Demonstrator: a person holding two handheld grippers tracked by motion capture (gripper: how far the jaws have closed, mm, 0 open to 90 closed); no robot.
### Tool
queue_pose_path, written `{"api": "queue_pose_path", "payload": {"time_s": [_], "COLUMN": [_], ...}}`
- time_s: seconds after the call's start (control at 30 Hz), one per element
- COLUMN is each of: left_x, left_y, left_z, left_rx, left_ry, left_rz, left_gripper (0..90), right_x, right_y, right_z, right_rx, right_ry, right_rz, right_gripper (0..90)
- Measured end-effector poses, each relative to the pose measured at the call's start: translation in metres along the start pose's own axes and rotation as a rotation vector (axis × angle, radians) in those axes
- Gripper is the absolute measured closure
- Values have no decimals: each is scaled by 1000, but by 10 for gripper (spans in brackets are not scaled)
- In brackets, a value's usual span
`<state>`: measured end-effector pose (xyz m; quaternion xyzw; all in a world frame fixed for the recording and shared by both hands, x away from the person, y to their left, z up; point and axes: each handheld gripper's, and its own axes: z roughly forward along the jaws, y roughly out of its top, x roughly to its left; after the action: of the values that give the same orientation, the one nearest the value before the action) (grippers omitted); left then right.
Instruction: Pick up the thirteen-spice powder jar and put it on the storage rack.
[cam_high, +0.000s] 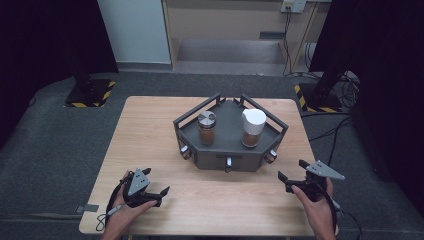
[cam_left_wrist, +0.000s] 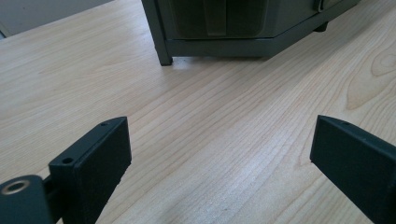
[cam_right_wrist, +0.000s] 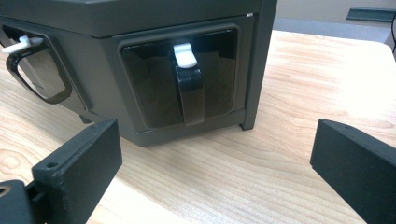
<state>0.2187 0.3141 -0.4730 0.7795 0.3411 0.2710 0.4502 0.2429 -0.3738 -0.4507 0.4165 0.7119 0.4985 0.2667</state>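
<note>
Wooden table, grey carpet

A pale wood grain is shown across the table. The angular rack is coloured dark grey. Brown contents are seen in the jar with the silver lid and in the jar with the white lid. Both the left gripper and right gripper are finished in black, with grey plates on top.
</note>
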Motion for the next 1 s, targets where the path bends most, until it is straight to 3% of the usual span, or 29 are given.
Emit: {"api": "queue_pose_path", "payload": {"time_s": [0.37, 0.7, 1.0], "left_x": [0, -1, -1], "left_y": [0, 1, 0], "left_z": [0, 0, -1], "left_rx": [0, -2, -3], "left_ry": [-2, -3, -4], "left_rz": [-1, -1, -6], "left_gripper": [43, 43, 38], "right_x": [1, 5, 9], "right_y": [-12, -29, -36], "right_z": [2, 5, 1], "right_rx": [-13, -45, -62], "right_ry": [-12, -11, -16], "right_rz": [12, 64, 67], "right_gripper": [28, 24, 21]}}
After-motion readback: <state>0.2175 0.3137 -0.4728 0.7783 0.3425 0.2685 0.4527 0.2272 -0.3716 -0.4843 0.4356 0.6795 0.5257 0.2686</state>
